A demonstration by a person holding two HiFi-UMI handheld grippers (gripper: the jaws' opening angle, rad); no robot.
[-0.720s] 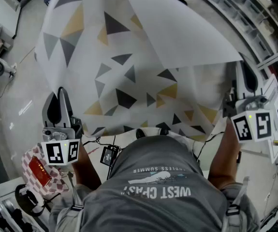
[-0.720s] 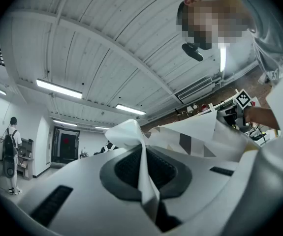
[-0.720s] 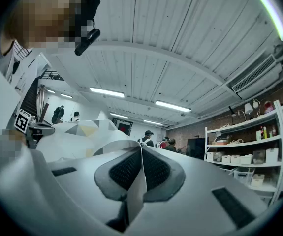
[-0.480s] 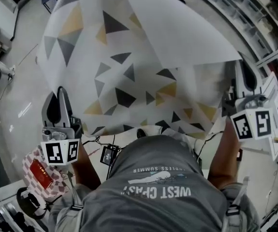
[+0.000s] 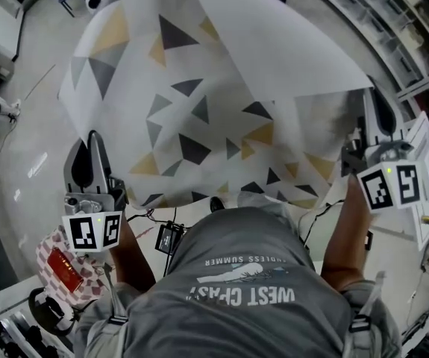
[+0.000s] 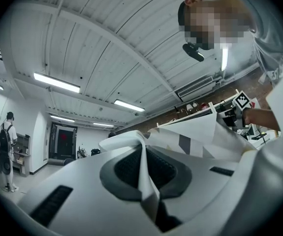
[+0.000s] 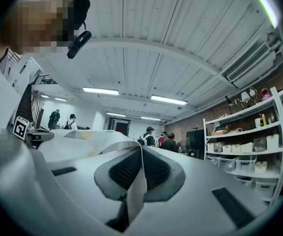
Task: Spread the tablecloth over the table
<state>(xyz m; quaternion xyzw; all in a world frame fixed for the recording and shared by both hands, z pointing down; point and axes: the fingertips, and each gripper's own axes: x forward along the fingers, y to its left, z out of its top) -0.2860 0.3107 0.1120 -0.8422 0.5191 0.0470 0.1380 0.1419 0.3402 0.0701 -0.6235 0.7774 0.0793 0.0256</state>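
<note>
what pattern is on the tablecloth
The tablecloth is white with scattered grey, black and mustard-yellow triangles; it shows best in the head view.

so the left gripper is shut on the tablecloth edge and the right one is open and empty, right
No: the left gripper is shut on the tablecloth edge, but the right gripper is shut on it too; the right gripper view shows cloth pinched between its fingers.
</note>
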